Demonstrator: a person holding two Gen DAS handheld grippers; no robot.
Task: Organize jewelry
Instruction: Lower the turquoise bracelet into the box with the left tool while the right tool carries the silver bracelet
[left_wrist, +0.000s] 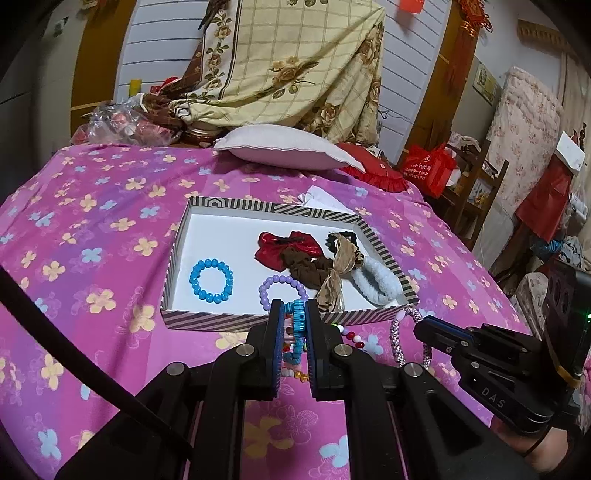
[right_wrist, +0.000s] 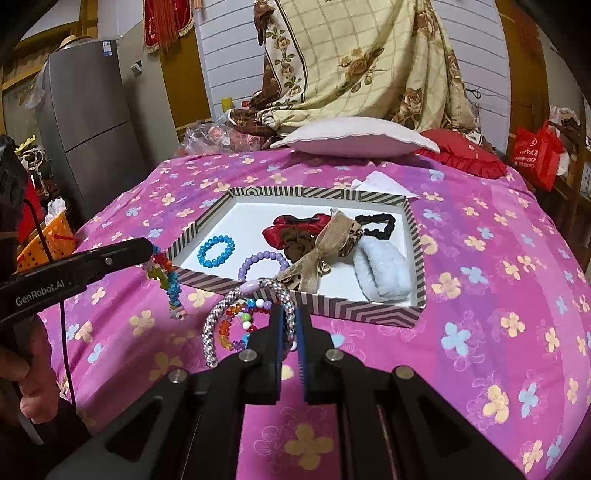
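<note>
A striped box lid lies on the bed with a blue bead bracelet, a purple bead bracelet, scrunchies and a fluffy white hair band inside. My left gripper is shut on a multicoloured bead bracelet, held above the bed by the lid's near edge. My right gripper is shut on a pink-white woven rope bracelet. A rainbow bead bracelet lies under it.
A white pillow and a red cushion lie at the bed's far end. A folded white paper sits behind the lid. An orange basket and a fridge stand left of the bed.
</note>
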